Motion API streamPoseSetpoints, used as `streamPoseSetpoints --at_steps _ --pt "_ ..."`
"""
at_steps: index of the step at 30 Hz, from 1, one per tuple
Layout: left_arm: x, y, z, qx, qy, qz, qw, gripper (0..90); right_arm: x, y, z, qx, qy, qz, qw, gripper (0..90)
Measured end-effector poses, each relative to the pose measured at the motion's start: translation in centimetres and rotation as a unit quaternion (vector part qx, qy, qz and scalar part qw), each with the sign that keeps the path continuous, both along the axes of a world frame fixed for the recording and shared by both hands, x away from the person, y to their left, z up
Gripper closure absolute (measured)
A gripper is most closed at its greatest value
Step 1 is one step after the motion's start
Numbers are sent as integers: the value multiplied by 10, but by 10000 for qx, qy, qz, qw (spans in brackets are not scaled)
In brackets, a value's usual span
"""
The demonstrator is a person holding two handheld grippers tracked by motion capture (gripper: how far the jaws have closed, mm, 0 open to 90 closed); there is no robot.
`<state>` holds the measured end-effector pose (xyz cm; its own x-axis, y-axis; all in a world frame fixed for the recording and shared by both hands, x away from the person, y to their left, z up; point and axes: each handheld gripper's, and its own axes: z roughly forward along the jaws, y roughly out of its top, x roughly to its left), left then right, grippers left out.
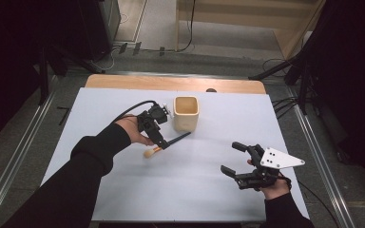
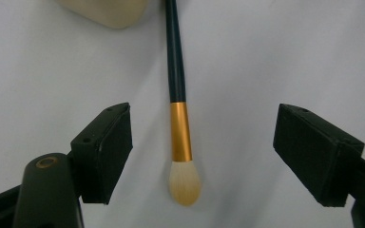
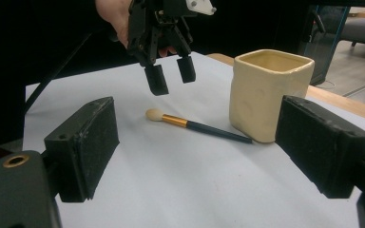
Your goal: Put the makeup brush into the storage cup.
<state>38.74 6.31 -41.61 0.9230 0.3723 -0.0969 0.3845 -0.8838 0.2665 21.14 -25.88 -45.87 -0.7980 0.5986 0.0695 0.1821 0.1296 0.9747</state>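
we held the left tongs (image 1: 160, 141) above the makeup brush (image 1: 164, 144), pointing down at it, jaws spread and clear of it. in the left gripper view the brush (image 2: 179, 118) lay between the two black jaws, its gold ferrule and pale bristle head nearest the camera and its dark handle running away toward the cream cup (image 2: 105, 10). neither pad touched the brush. the brush lay flat on the white worktop (image 1: 123, 190), just near and left of the cup (image 1: 186, 113). in the right gripper view its handle tip (image 3: 247, 139) reached the foot of the cup (image 3: 271, 92); we could not tell whether the two touched. the left tongs (image 3: 171, 77) hung above the bristle end. we held the right tongs (image 1: 232, 158) low at the near right of the worktop, well apart from the brush, jaws spread and pinching nothing. the cup stood upright.
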Motion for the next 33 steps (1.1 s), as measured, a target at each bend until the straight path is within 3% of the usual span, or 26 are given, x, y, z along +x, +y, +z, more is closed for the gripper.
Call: streamPoseSetpoints --at_steps 2,9,14,18,21,24,33 --pt "2 -2 1 109 91 -105 9998 211 0 0 0 -17 23 4 10000 150" --pt "7 -6 -1 374 67 -43 9993 235 0 1 -1 -48 33 21 10000 150" --pt "10 -10 -5 589 102 -211 9980 275 1 1 -1 -61 35 30 10000 150" --pt "10 -13 -10 797 -15 -153 9967 271 0 1 -1 -76 38 31 10000 150" --pt "9 -14 -14 798 0 -176 9967 269 0 1 -1 -70 43 25 10000 150" --pt "7 -15 -19 895 -110 -240 9956 263 0 1 -1 -60 44 26 10000 150" --pt "5 -15 -33 897 36 -239 9957 262 0 1 -1 -74 65 44 9999 150"
